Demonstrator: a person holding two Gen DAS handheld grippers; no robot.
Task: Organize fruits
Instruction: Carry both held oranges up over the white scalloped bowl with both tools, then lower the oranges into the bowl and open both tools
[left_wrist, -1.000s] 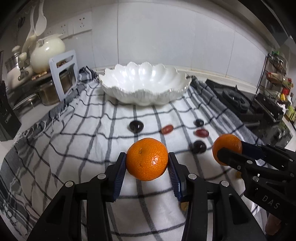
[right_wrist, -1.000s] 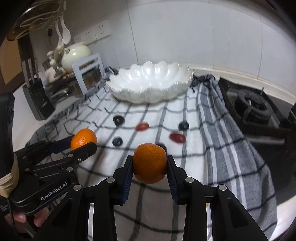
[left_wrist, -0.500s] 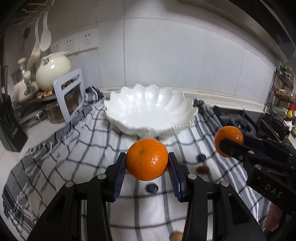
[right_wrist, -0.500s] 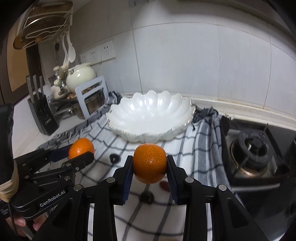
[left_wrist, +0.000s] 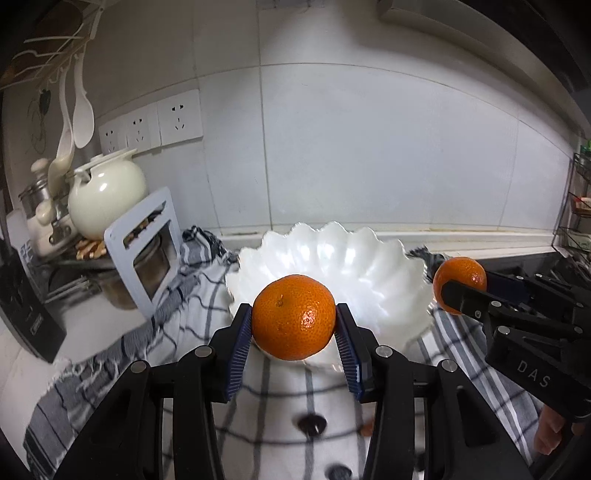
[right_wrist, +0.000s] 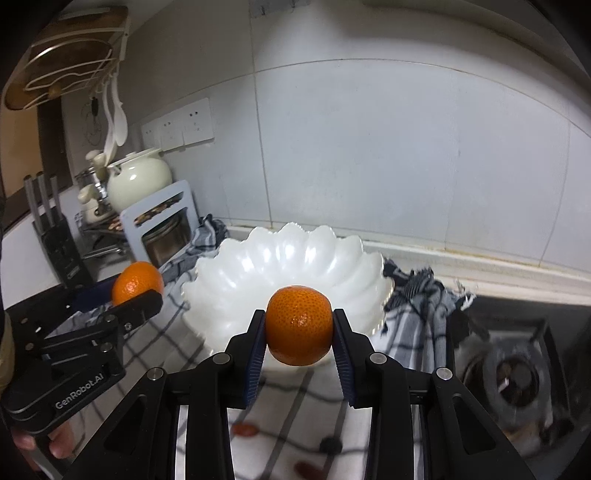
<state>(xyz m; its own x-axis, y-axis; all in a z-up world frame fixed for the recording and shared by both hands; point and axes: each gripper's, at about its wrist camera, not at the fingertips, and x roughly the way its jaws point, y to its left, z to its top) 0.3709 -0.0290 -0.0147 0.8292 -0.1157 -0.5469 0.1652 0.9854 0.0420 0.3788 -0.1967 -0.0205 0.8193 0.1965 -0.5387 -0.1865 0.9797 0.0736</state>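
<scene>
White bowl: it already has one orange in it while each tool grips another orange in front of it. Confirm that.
Not quite. The white bowl holds nothing, as the right wrist view shows. The rest stands: the left tool grips an orange and the right tool grips another orange, both in front of the bowl.

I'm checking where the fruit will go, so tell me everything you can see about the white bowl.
The white bowl is wide and shallow, with a scalloped, petal-like rim and a glossy surface that looks like glazed ceramic or glass. It sits upright on the checked cloth near the tiled wall. The inside that shows holds nothing, though each view's held orange covers part of it. Neither gripper touches it.
</scene>
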